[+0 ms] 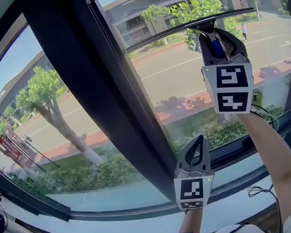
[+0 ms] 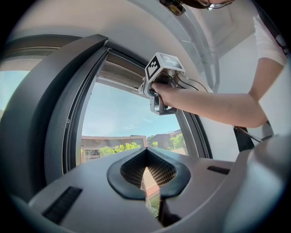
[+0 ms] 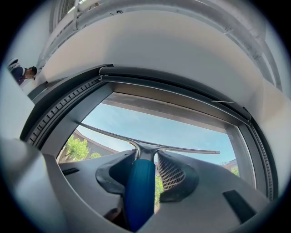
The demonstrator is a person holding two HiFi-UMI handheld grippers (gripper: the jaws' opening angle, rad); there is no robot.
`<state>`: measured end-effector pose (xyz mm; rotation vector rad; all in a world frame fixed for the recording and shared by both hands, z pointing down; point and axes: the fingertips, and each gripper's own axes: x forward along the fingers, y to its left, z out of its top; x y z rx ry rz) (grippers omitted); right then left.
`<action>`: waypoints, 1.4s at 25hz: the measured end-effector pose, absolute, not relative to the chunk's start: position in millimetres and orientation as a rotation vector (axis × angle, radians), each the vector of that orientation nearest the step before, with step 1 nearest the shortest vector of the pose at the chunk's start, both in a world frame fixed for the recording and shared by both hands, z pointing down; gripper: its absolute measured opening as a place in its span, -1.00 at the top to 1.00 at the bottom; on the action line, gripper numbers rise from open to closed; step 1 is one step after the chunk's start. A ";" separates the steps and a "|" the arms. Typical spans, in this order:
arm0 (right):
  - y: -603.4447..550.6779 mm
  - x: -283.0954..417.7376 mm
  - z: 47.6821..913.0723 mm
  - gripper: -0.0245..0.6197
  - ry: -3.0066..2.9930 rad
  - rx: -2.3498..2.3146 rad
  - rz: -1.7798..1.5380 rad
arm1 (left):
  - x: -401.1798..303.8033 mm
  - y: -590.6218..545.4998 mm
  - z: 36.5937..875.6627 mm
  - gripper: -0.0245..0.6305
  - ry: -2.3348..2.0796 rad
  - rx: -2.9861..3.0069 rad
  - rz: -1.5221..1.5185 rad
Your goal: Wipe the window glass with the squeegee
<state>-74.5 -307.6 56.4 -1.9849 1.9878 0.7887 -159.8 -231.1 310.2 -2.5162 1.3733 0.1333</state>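
Left gripper (image 1: 197, 140) shut, empty; right gripper (image 1: 212, 31) clamps squeegee (image 1: 170, 31) on window glass (image 1: 179, 85).

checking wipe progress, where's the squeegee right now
Head view, upper right: the squeegee is held in the right gripper, its blade across the top of the right pane, right of the dark mullion.
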 end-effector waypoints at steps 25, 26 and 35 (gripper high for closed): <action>-305.1 -65.0 133.7 0.46 2.022 -2.020 0.728 | -155.8 -236.3 357.6 0.92 1.430 -2.574 0.015; -304.6 -64.3 136.3 0.46 2.025 -2.022 0.724 | -155.3 -236.2 359.2 0.92 1.434 -2.579 0.009; -306.1 -64.1 166.0 0.46 2.056 -2.041 0.673 | -156.7 -238.3 372.4 0.92 1.452 -2.598 -0.041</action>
